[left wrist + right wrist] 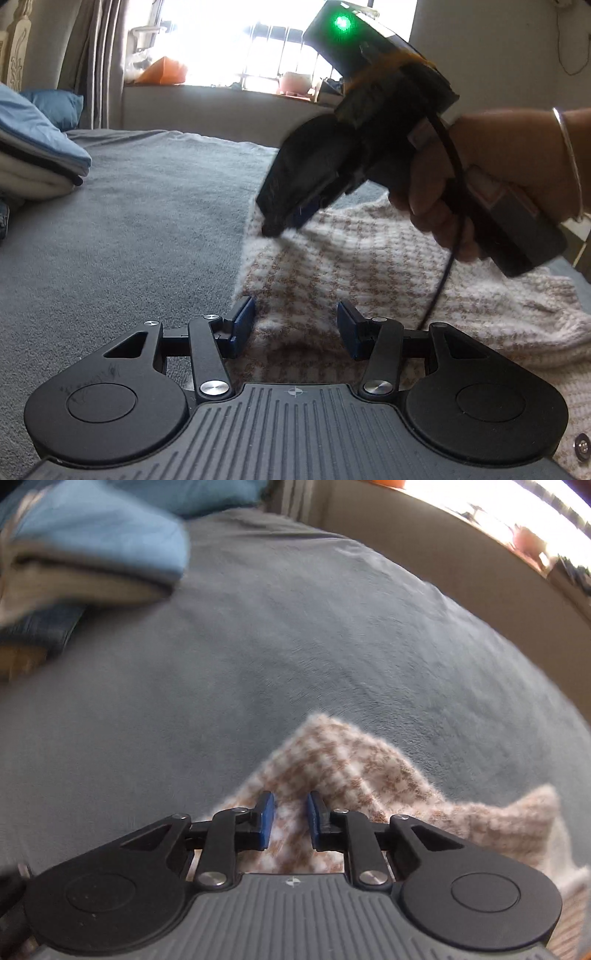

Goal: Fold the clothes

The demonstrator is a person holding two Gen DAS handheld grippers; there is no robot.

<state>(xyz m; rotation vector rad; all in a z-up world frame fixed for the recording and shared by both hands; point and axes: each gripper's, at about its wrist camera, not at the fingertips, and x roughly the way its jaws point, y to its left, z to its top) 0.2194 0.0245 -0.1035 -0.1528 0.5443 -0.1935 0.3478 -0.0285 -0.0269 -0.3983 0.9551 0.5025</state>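
On grey bed (258,646), sweater (343,760) edge btwn right claw (290,821) pads.

The left wrist view looks low across the bed (147,206) toward the window (258,44), close above the checked knit (314,266). The right wrist view tilts steeply down, near the knit's corner (332,753). Both share the knit, bed and folded pile (33,162).
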